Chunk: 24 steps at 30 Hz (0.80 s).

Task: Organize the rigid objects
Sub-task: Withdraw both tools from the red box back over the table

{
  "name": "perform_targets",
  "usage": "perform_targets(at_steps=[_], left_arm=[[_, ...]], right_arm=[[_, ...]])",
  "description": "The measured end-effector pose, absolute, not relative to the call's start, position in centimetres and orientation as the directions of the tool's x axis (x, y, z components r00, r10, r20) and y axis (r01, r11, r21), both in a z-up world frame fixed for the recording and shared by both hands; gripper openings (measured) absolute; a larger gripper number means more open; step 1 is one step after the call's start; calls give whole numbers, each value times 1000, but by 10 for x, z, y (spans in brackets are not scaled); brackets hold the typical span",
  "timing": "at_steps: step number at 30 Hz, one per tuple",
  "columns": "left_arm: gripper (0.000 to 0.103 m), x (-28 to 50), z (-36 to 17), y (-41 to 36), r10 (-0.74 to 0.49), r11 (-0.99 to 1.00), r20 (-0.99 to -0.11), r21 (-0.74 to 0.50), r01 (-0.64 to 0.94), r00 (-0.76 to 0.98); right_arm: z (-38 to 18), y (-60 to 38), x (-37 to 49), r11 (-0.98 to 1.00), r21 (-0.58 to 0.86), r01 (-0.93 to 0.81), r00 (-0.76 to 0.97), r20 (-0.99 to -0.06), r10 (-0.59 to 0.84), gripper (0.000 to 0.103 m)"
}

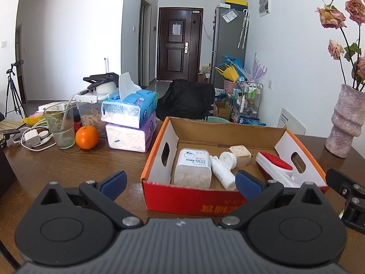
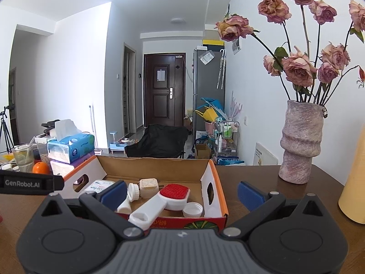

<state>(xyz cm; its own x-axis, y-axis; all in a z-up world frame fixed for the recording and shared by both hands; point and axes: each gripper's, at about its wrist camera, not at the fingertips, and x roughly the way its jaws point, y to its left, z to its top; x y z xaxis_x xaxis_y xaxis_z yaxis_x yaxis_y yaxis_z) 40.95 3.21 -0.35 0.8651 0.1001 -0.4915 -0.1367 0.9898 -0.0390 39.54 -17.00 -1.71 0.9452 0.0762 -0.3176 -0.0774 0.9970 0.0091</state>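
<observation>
An open orange cardboard box (image 1: 159, 146) (image 2: 214, 171) stands on the brown table. It holds a white swab tub (image 1: 192, 167), a white bottle (image 1: 222, 173), a white screw cap (image 1: 227, 158), a beige cube (image 1: 240, 155) and a red and white brush (image 1: 275, 165) (image 2: 171, 196). A loose white lid (image 2: 192, 209) lies in the box's near right corner. My left gripper (image 1: 181, 183) is open and empty just in front of the box. My right gripper (image 2: 182, 193) is open and empty over the box's near right part.
Left of the box are two stacked tissue packs (image 1: 130, 121), an orange (image 1: 86, 137), a glass with a straw (image 1: 60, 125) and chargers with cables (image 1: 34, 138). A pink vase of dried roses (image 2: 298, 143) stands right of the box. A yellow object (image 2: 354, 182) is at the far right.
</observation>
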Motion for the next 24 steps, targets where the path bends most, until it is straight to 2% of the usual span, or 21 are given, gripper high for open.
perform_targets(at_steps=[11, 24], left_arm=[[103, 375, -19, 24, 102, 990, -500, -34, -138, 860], [103, 352, -53, 27, 114, 990, -575, -4, -142, 810]], right_arm=[[-31, -192, 358, 999, 9, -46, 944, -327, 47, 103], [-55, -223, 333, 1000, 17, 12, 925, -379, -4, 103]])
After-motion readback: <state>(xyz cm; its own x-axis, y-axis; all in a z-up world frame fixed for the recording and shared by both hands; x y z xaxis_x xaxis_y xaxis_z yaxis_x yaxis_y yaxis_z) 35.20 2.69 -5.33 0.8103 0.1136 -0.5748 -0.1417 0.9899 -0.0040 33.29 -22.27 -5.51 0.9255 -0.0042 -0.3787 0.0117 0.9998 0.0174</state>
